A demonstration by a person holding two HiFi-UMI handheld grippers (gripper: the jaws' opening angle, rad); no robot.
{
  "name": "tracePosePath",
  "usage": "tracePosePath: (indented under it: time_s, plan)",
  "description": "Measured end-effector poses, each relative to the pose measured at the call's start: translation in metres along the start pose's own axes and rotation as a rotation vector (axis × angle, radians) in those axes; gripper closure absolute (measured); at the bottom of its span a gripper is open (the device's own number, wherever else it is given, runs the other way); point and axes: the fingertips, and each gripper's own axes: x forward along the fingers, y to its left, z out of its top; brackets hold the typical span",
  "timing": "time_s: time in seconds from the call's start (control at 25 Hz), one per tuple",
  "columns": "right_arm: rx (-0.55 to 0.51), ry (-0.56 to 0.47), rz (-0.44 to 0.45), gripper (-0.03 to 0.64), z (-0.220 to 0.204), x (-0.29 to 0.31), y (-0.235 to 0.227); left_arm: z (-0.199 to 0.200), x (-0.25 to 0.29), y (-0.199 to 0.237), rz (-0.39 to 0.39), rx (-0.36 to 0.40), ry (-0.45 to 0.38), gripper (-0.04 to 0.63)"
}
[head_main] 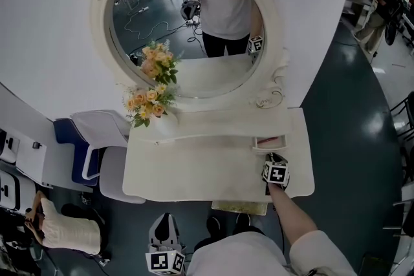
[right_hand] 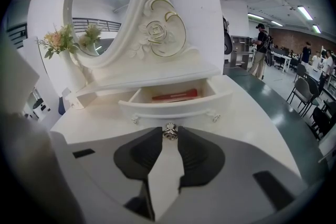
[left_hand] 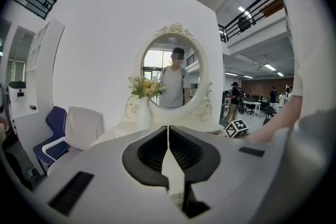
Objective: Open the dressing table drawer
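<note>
**Drawer pulled part-way out, knob held in the right jaws**

The drawer (right_hand: 176, 106) is seen standing part-way out from under the low shelf (right_hand: 152, 77) that runs below the oval mirror (head_main: 187, 22), towards the right end of the desk (head_main: 194, 174) and set back from its front edge. A flat red item (right_hand: 175, 95) is seen lying inside it, against the rear wall. Two small metal fittings are carried on the curved drawer front, one near each end.

The right gripper (right_hand: 169, 135) is held over the desk just in front of the drawer, angled downward. Its jaws are closed to a narrow gap, and the small metal knob (right_hand: 169, 130) at the middle of the drawer front is pinched between their tips.

The left gripper (left_hand: 168, 132) is held off the desk, in front of its front edge and well apart from the drawer. Its jaws are brought fully together at the tips, and nothing is held between them.

A white vase (head_main: 160, 125) with a bunch of peach and yellow flowers (head_main: 150, 103) is placed at the back left corner of the desk, just beside the mirror frame. A white chair (head_main: 103, 168) is seen next to the desk's left edge.
</note>
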Motion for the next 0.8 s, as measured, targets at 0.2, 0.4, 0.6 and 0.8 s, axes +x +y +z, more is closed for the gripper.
tracePosePath:
  time_s: [0.2,0.4,0.6,0.8]
  plan:
    - [-0.008,0.007,0.002,0.517,-0.0027,0.0028,-0.0005,-0.0007,-0.0020,-0.0001,0.006,0.000,0.003,0.570]
    - [-0.013,0.019,-0.001,0.515,-0.0063,0.0036,-0.0015,-0.0014,-0.0047,0.0002,0.011,0.001,0.007,0.569]
    - [-0.020,0.017,-0.002,0.515,-0.0055,0.0026,-0.0021,-0.0016,-0.0057,0.0008,0.012,-0.002,0.009,0.569]
    - [-0.023,0.018,-0.007,0.512,-0.0033,0.0010,-0.0026,-0.0016,-0.0056,0.0011,0.007,0.000,0.009,0.570]
